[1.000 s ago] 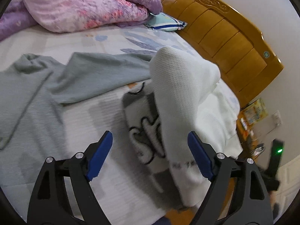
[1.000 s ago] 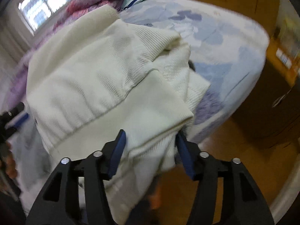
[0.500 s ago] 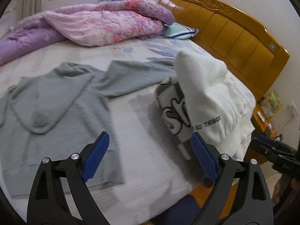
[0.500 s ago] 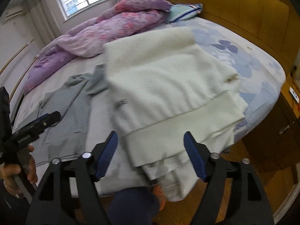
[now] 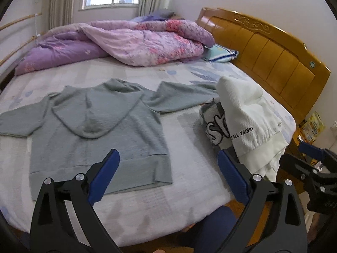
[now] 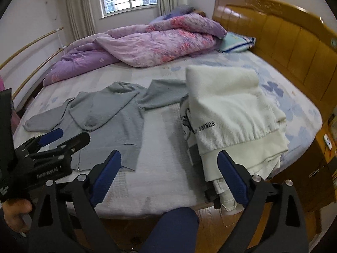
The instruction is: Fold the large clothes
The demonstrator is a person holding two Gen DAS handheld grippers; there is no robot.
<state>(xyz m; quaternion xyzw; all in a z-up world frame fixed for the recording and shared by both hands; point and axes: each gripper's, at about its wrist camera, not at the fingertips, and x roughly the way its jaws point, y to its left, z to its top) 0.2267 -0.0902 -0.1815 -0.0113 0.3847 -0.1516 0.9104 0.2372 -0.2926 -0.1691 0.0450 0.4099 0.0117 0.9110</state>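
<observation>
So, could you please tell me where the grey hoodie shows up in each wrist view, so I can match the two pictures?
Left wrist: the grey hoodie lies spread flat on the bed, left of centre, above the left tongs.
Right wrist: the grey hoodie is left of centre, beyond the right tongs.
Shared landmark: the white folded garment, to the hoodie's right in both.

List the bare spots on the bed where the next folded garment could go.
Bare sheet runs between the grey hoodie and the white stack, down to the near bed edge. Another strip lies between the hoodie and the purple quilt. The headboard side is crowded: the stack overhangs the edge, and the hoodie's sleeve reaches it.
</observation>
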